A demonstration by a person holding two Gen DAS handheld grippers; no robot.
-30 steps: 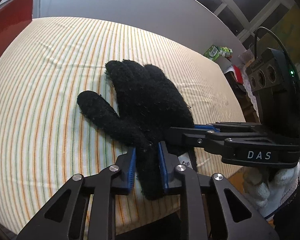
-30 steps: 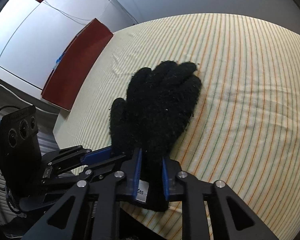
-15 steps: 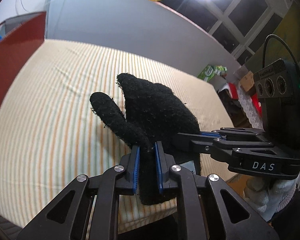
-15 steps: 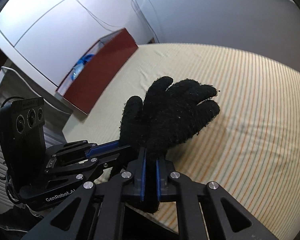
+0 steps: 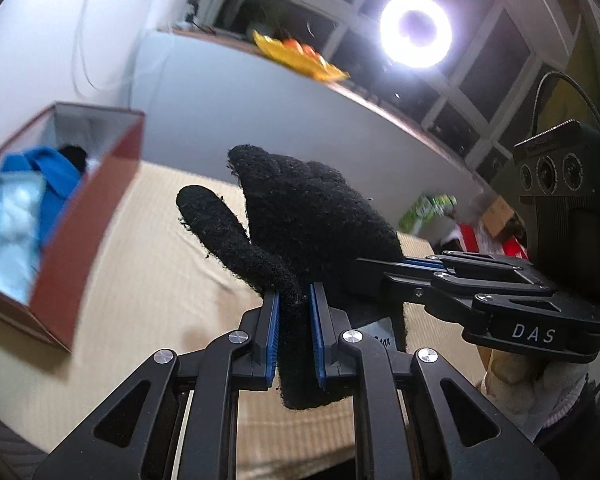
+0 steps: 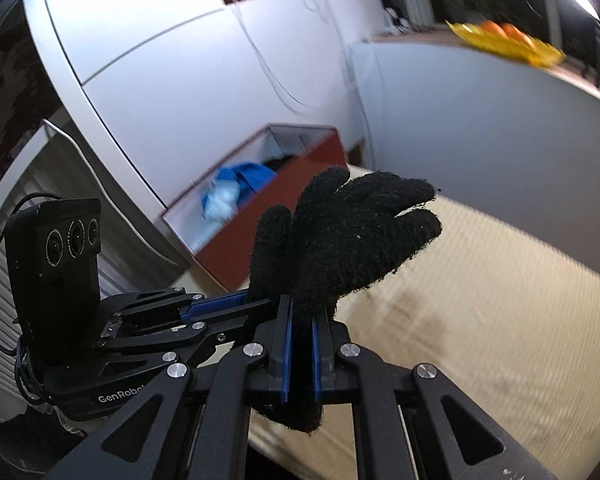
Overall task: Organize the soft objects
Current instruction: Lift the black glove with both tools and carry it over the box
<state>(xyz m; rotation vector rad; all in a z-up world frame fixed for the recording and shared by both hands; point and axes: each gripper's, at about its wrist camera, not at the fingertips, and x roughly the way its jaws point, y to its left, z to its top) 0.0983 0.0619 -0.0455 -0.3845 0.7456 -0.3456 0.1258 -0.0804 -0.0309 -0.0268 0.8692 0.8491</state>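
Note:
A fuzzy black glove [image 5: 312,220] is held in the air above the striped table. My left gripper [image 5: 294,308] is shut on its cuff at the thumb side. My right gripper [image 6: 300,320] is shut on the cuff's other edge; it also shows in the left wrist view [image 5: 380,268]. The glove [image 6: 348,236] points its fingers up and away. A red-brown open box [image 5: 80,216] stands at the table's left; it also shows in the right wrist view [image 6: 284,200]. It holds blue cloth [image 5: 48,172] and a pale item.
The table has a cream striped cloth [image 5: 160,264] and a grey wall behind it. A ring light [image 5: 416,34] shines at upper right. Clutter lies on the floor to the right [image 5: 432,204]. A white cabinet [image 6: 160,80] stands behind the box.
Both grippers have lifted the glove off the cloth and tilted upward. The box has come into view at the left, closer than before.

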